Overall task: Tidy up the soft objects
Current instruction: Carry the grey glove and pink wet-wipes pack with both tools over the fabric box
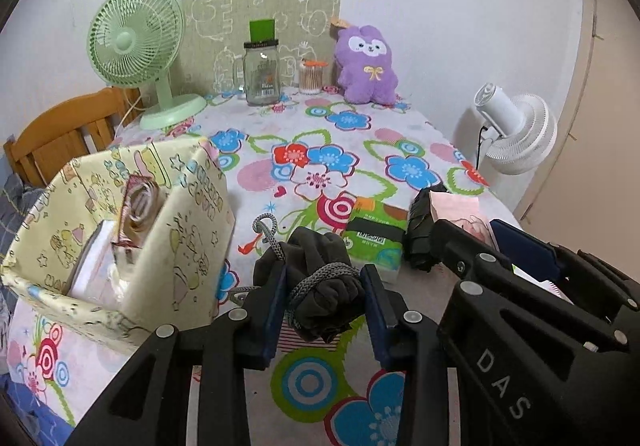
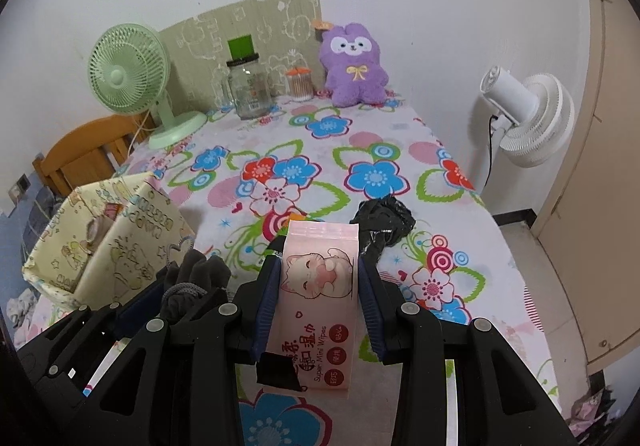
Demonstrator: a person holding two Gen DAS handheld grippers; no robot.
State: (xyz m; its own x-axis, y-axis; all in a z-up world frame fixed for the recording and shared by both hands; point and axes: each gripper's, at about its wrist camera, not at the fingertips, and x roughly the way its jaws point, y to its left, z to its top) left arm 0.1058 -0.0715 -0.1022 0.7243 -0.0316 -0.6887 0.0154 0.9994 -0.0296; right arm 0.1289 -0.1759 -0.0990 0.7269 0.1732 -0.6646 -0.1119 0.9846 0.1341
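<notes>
My left gripper (image 1: 326, 298) is shut on a dark grey cloth bundle (image 1: 320, 266) tied with grey cord, held above the flowered table just right of the yellow patterned box (image 1: 188, 238). My right gripper (image 2: 318, 286) is shut on a pink pack of wet wipes (image 2: 320, 294) with a cat print; it also shows in the left wrist view (image 1: 456, 209). The bundle shows at the left in the right wrist view (image 2: 196, 278). A green tissue pack (image 1: 376, 242) lies on the table. A purple plush toy (image 1: 366, 65) sits at the far edge.
The box (image 2: 132, 242) holds papers and a small packet. A crumpled black bag (image 2: 384, 221) lies ahead of the wipes. A green fan (image 1: 136, 45), glass jar (image 1: 262, 73) and cotton swab tub (image 1: 312, 77) stand at the back. A white fan (image 2: 528, 117) stands off the right edge.
</notes>
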